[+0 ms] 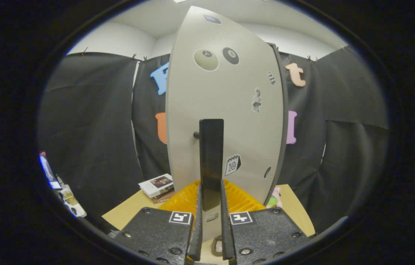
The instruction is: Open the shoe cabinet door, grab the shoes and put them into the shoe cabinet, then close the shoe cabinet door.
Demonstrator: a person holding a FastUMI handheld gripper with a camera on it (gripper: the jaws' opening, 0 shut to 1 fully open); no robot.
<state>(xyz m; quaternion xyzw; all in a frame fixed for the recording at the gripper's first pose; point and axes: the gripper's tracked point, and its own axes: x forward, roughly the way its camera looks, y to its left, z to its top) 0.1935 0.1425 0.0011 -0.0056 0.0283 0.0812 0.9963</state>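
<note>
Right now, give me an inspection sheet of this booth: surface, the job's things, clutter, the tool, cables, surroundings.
Surface: tan tabletop under and beside the cabinet.
Job's things: shoe cabinet door, pale grey with stickers, stands just ahead of the fingers; its black handle runs upright on the door. Shoes: nothing seen.
Clutter: stack of books left of the door; a ribbed yellow thing at the door's foot; a small pink and green item to the right.
Tool: tool, both fingers pressed on the handle's lower end.
Cables: nothing seen.
Surroundings: black cloth wall behind, white wall above it.
</note>
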